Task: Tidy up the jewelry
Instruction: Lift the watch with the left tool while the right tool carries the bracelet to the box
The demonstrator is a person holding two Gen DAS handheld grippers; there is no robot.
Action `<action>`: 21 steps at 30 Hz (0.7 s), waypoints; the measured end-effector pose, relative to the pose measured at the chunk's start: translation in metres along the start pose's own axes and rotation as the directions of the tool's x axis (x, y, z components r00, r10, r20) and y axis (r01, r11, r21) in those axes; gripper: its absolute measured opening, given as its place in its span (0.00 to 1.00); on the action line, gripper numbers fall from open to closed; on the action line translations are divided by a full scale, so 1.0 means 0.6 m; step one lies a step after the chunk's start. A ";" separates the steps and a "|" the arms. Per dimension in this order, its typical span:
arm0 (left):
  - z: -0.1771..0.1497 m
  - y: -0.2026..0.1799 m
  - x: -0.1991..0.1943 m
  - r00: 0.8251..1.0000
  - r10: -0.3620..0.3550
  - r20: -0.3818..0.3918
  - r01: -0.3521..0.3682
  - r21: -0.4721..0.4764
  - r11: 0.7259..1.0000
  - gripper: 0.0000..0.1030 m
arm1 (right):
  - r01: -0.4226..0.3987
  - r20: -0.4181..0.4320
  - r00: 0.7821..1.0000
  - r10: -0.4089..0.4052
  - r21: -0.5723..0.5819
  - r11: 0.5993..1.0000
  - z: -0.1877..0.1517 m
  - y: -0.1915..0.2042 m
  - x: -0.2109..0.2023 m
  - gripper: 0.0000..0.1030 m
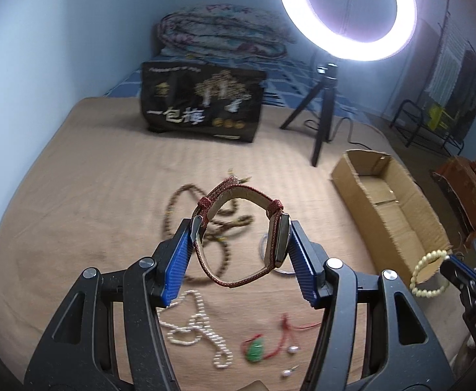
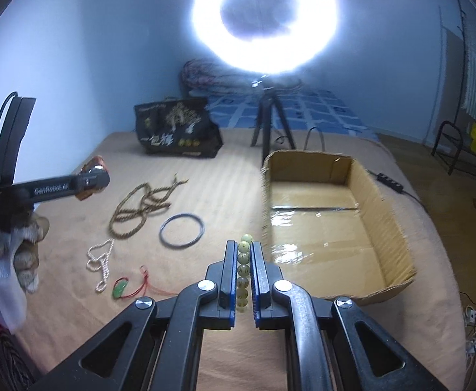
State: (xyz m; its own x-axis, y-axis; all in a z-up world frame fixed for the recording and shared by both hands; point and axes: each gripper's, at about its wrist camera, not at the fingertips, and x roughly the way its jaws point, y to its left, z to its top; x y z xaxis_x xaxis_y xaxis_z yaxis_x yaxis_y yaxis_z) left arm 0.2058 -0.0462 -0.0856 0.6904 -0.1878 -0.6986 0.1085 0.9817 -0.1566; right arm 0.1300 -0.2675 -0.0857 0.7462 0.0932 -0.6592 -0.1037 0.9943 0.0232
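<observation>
My left gripper is shut on a red-strapped wristwatch, held above the tan bed cover; it also shows in the right wrist view at far left. My right gripper is shut on a pale yellow bead bracelet, just left of the open cardboard box. The bracelet and box also show at right in the left wrist view. On the cover lie a brown bead necklace, a dark bangle, a pearl necklace and a green pendant on red cord.
A black printed bag and a ring light on a tripod stand at the back of the bed. Two small pearl earrings lie near the pendant. A cable runs right of the box. The bed's right edge drops to the floor.
</observation>
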 end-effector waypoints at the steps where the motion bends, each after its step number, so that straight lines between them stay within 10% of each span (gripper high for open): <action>1: 0.002 -0.010 0.001 1.000 -0.008 0.000 0.008 0.005 1.000 0.57 | 0.006 0.006 1.000 -0.006 0.008 1.000 0.004 -0.008 -0.002 0.05; 21: 0.031 -0.238 0.065 0.987 -0.153 -0.043 0.156 0.095 0.983 0.57 | 0.080 0.030 0.996 -0.083 0.101 0.992 0.046 -0.141 0.005 0.05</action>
State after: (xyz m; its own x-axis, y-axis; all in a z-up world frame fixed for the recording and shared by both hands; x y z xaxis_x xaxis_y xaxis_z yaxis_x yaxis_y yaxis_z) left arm 0.2303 -0.1933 -0.0774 0.6342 -0.3369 -0.6959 0.2823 0.9388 -0.1972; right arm 0.1590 -0.3497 -0.0688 0.7719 0.0114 -0.6356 0.0234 0.9987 0.0464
